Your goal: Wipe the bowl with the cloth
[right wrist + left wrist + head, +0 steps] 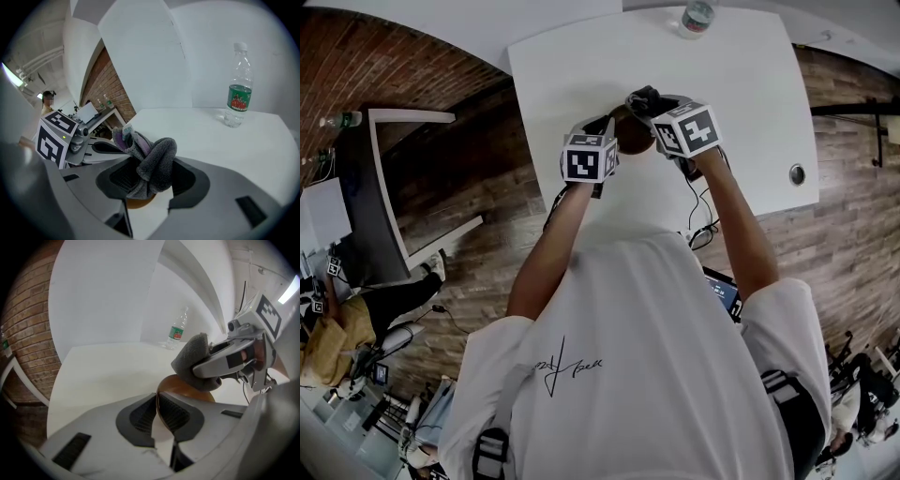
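I hold a brown bowl up over the white table, between my two grippers. My left gripper is shut on the bowl's thin rim, which runs edge-on between its ribbed pads. My right gripper is shut on a bunched grey cloth with a purple lining. In the left gripper view the cloth presses down onto the bowl's far side. A sliver of the bowl shows under the cloth in the right gripper view. The bowl's inside is hidden.
A plastic water bottle with a green label stands at the table's far edge. A round cable hole sits near the table's right edge. Left of the table stands a dark desk, with a seated person beside it.
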The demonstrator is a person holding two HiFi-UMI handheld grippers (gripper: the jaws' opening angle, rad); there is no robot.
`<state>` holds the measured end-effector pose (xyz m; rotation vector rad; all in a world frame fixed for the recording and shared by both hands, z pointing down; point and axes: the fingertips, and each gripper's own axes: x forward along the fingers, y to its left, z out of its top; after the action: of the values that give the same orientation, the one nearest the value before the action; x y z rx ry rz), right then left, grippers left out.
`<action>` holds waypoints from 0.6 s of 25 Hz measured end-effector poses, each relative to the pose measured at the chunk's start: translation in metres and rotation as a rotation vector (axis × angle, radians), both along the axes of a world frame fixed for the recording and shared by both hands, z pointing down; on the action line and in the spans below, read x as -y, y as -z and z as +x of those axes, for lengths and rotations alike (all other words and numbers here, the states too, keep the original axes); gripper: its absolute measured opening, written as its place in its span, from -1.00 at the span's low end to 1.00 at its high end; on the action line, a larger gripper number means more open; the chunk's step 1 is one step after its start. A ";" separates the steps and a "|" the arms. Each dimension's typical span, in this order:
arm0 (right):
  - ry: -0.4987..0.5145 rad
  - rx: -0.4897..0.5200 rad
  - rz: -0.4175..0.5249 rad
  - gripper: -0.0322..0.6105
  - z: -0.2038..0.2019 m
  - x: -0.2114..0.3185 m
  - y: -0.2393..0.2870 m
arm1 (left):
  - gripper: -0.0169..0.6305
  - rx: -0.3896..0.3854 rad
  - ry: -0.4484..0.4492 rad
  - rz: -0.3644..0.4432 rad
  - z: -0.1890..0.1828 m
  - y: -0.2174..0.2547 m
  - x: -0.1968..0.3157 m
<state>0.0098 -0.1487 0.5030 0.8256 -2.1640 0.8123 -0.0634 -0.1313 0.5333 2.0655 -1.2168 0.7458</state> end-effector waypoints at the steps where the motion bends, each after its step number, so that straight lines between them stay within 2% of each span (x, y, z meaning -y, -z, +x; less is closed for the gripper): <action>1: -0.008 0.009 -0.006 -0.34 0.002 -0.001 0.000 | -0.86 0.002 -0.002 0.001 0.000 0.000 0.000; 10: -0.033 0.072 -0.016 -0.34 0.005 -0.011 0.003 | -0.86 0.005 0.005 -0.001 -0.002 0.001 0.001; 15: -0.035 0.093 -0.053 -0.34 0.007 -0.024 -0.002 | -0.86 -0.001 0.011 -0.002 -0.002 0.000 0.001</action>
<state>0.0165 -0.1248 0.5047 0.8161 -2.2038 0.9385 -0.0652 -0.1319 0.5333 2.0551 -1.2255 0.7401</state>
